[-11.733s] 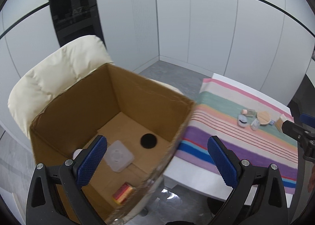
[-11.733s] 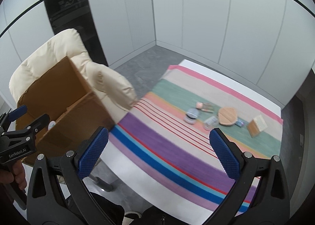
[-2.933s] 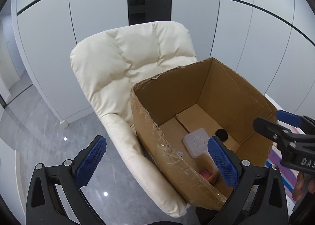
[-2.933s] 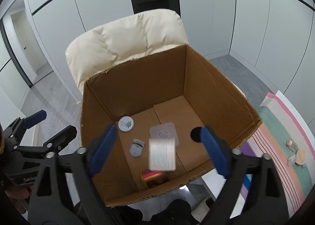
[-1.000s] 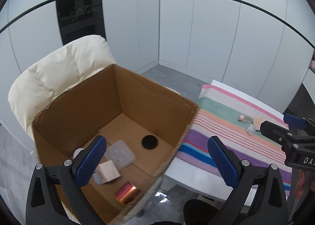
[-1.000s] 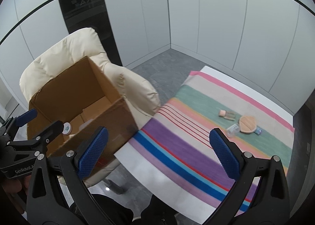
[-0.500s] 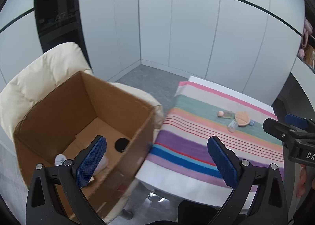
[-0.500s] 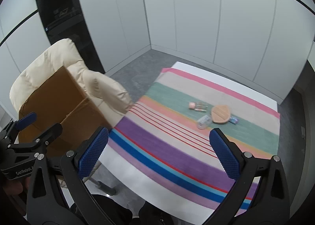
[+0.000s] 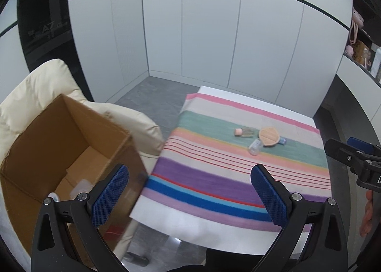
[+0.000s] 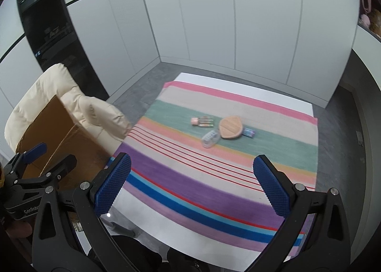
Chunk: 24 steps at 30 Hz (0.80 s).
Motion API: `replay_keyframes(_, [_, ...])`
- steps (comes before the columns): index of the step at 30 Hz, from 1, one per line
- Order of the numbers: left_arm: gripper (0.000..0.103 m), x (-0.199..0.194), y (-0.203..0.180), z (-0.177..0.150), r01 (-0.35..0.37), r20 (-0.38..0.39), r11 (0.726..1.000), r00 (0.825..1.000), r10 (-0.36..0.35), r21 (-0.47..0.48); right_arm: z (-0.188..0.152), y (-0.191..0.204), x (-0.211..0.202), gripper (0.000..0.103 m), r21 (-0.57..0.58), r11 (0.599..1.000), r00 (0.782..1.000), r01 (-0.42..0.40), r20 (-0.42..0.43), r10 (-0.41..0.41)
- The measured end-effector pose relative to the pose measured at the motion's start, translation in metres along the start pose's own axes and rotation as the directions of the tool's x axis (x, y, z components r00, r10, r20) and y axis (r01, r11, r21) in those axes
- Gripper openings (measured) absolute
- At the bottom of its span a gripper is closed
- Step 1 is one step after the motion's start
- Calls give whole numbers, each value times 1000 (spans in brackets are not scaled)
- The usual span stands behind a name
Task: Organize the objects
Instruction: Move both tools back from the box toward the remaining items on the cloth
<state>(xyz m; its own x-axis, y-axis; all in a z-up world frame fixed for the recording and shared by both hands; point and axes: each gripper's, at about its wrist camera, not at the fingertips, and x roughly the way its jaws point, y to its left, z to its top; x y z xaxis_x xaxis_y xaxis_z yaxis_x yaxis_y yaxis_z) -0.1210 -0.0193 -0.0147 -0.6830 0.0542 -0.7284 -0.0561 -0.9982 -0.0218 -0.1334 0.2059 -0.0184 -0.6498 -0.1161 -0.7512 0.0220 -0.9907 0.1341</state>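
Both the left claw [image 9: 189,194] and the right claw [image 10: 193,185] gape wide apart, holding nothing, above the striped surface [image 10: 238,176]. On its green band a small bottle [image 10: 202,122] lies flat, cap pointing left, beside a round wooden piece [image 10: 231,127].

Ahead of the black right gripper [image 10: 191,186] with blue cross-hatched pads [image 10: 113,185] lies a cloth [image 10: 181,176] banded in pink, beige, green, peach, purple and blue, with thin red lines. Farther ahead on its green band are a tan wooden disc [image 10: 231,127], a clear pink-capped bottle [image 10: 202,122] and a clear plastic cap [image 10: 210,138]. Left of the black left gripper [image 9: 189,194] sits a brown cardboard box [image 9: 47,138] on a cream padded chair [image 9: 35,86].
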Motion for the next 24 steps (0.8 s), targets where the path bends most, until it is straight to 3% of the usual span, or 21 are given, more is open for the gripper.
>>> replay_keyframes(19, [103, 48, -76, -3, 76, -98, 995, 993, -69, 66, -23, -93, -14, 103, 144, 986, 996, 89, -42, -84])
replay_keyframes(24, [103, 80, -101, -5, 95, -162, 991, 984, -80, 89, -38, -113, -3, 103, 109, 984, 988, 142, -75, -134])
